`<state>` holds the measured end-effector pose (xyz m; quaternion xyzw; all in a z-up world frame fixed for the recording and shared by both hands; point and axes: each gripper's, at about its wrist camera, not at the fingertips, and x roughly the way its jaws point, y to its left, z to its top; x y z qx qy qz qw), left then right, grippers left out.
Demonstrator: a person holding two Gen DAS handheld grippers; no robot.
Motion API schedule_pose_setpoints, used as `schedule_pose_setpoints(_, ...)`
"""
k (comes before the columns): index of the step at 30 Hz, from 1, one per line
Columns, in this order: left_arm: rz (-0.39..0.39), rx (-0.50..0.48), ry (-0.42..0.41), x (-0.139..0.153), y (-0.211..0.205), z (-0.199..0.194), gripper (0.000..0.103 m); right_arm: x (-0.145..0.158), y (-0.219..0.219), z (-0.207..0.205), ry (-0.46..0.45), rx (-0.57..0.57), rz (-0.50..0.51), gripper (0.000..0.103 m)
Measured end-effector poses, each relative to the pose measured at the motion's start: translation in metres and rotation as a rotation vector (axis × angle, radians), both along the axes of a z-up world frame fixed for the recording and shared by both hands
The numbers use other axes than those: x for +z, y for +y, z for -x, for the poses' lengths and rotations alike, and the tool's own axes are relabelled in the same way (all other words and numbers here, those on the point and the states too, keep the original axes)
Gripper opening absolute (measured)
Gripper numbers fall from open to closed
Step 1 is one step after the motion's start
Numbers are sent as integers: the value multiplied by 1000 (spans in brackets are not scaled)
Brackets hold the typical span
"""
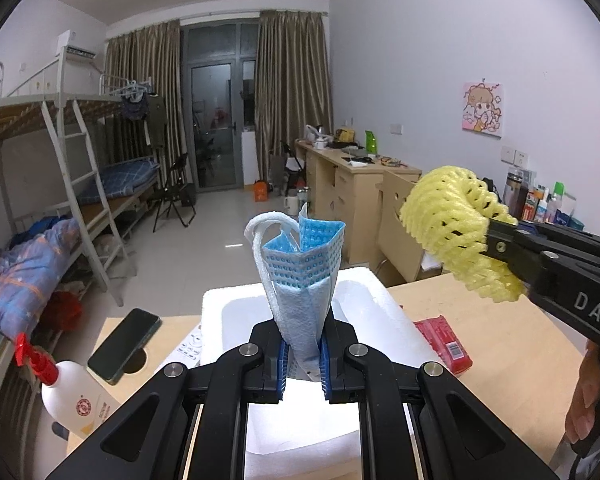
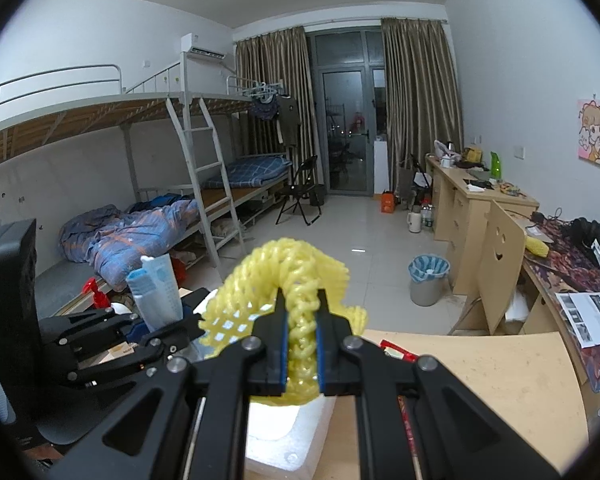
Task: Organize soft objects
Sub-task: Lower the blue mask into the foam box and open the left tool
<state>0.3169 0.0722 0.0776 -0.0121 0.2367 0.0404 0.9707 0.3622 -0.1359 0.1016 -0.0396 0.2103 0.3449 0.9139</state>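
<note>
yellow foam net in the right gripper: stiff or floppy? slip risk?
The yellow foam net probably flexes yet springs back: it arches above the right gripper without drooping. Likely very light, being open mesh. Slip looks unlikely, since the blue pads squeeze the mesh narrow. It may snag on edges of the white foam box.

The foam net [image 2: 288, 292] is pale yellow with an open lattice weave. The folded cloth [image 1: 304, 276] is light blue and white, its upper part dotted with rows of small holes. The foam box [image 1: 364, 292] is plain white. Both grippers are black with blue pads [image 2: 285, 344]. The packet [image 1: 444, 338] is red with a white barcode patch. The spray bottle [image 1: 66, 392] is white with a red trigger, and the phone [image 1: 124, 344] is dark.
</note>
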Motion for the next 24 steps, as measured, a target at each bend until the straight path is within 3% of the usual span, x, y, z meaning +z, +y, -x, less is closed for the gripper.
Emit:
schedule_pose_setpoints(9, -2, 27, 15, -2, 6, -2, 14, -1, -1, -2, 0, 2, 2, 13)
schedule_pose_setpoints(11, 4, 31, 23, -2, 5, -3, 19, -1, -1, -2, 0, 1, 1, 13)
schedule_pose_setpoints(12, 7, 35, 21, -2, 6, -3, 26, -1, -2, -2, 0, 0, 0, 13)
schedule_pose_setpoints(14, 4, 42, 21, -2, 7, -3, 50, -1, -2, -3, 0, -2, 0, 13)
schedule_pose_setpoints(16, 5, 57, 11, -2, 8, -2, 82, -1, -2, -2, -3, -1, -2, 13)
schedule_pose_setpoints(19, 5, 84, -31, 1, 10, 1, 99, -1, -2, -2, -5, 0, -3, 13)
schedule_pose_setpoints(24, -3, 106, -50, 2, 11, 3, 101, -2, -3, -4, -5, -1, -3, 13)
